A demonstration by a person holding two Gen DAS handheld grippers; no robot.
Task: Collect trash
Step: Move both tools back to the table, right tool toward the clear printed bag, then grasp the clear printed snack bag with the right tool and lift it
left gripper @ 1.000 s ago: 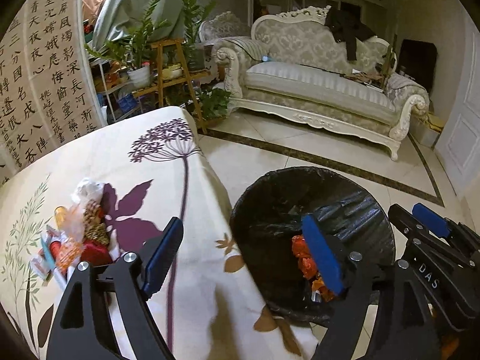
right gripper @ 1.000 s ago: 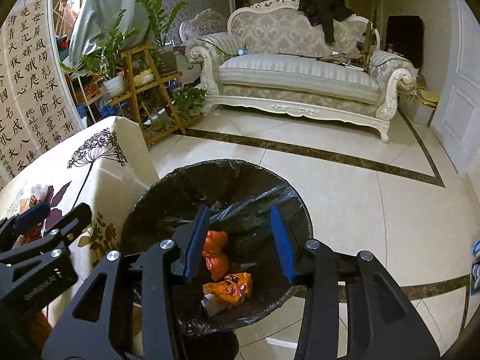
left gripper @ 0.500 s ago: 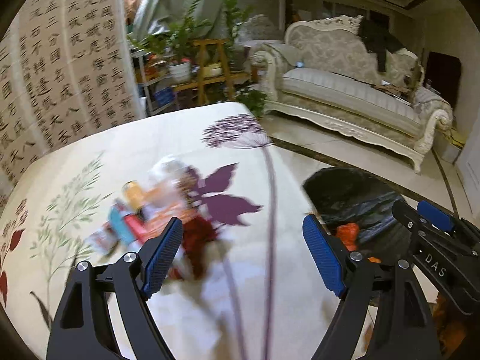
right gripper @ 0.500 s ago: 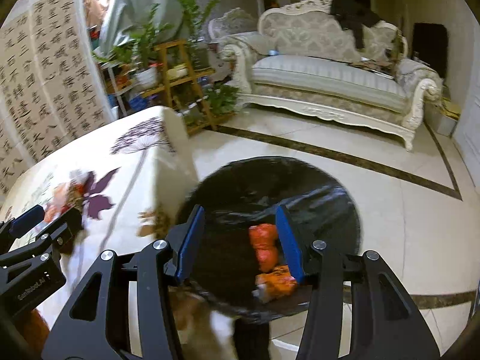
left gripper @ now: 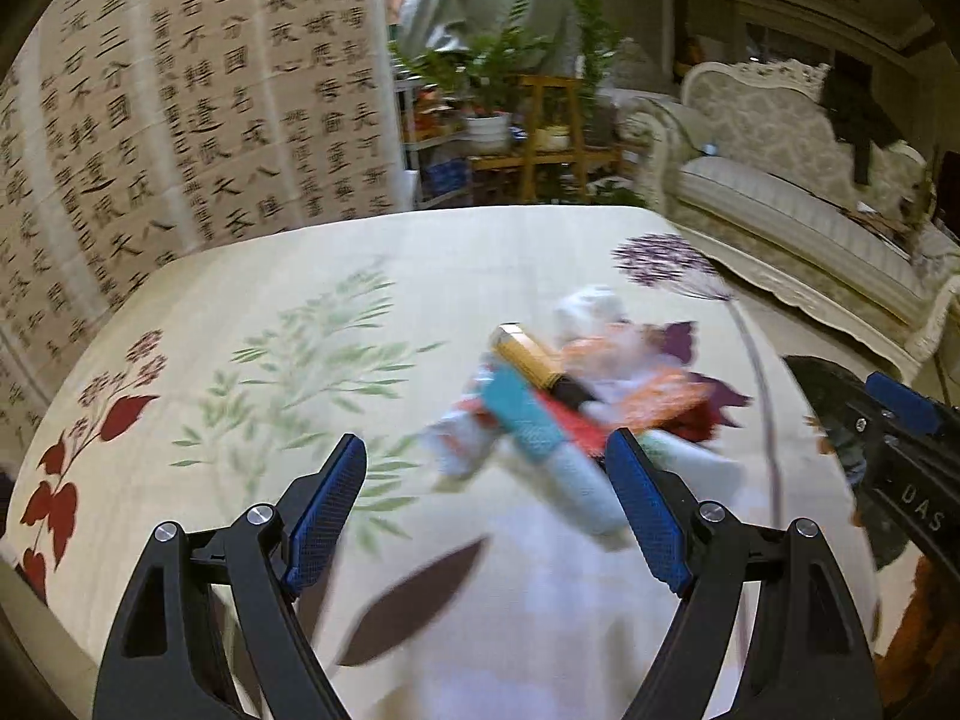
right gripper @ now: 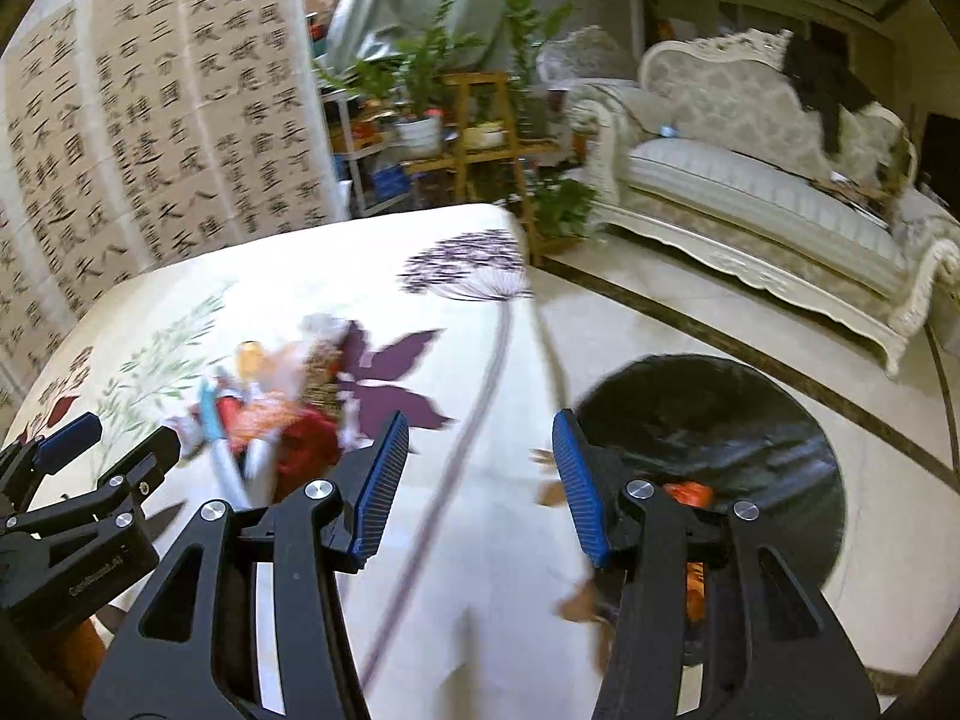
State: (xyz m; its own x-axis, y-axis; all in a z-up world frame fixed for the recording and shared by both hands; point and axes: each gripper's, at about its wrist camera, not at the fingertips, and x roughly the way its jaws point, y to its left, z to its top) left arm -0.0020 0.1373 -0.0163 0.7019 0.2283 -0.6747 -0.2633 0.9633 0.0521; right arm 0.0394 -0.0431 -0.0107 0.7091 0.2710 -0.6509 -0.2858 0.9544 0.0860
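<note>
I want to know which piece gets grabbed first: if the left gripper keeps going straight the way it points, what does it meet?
Probably the trash pile on the tablecloth; the left gripper is open and empty, and the pale tube nearest it would likely be touched first. Motion blur leaves depth uncertain.

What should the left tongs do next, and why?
Probably reach forward and down to the trash pile on the table. The left tongs are open and empty, and the pile lies just ahead of them, not in the bin.
</note>
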